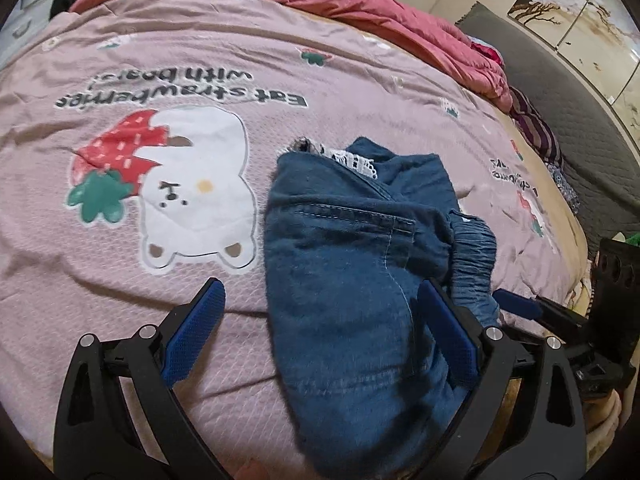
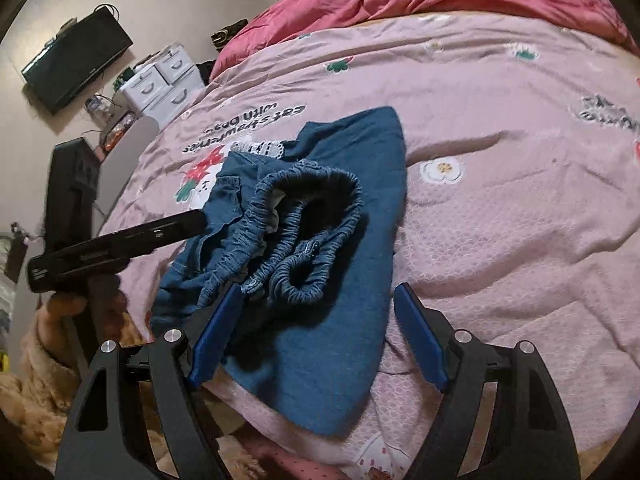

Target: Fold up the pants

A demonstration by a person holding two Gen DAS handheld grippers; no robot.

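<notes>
Fingers [image 1: 448, 336] on both grippers spread wide, nothing held — pants [image 2: 320, 264] bunched on bed [image 2: 500, 240]; uneven fold risked if waistband [image 2: 304, 216] left crumpled.

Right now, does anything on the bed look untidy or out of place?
Yes. The blue pants lie crumpled on the pink bedspread, not flat: the elastic waistband is bunched into loops, and white lace trim sticks out at the far end.

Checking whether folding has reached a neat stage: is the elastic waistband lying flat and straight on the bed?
No. In the right wrist view the waistband is bunched into loops atop the crumpled pants.
</notes>
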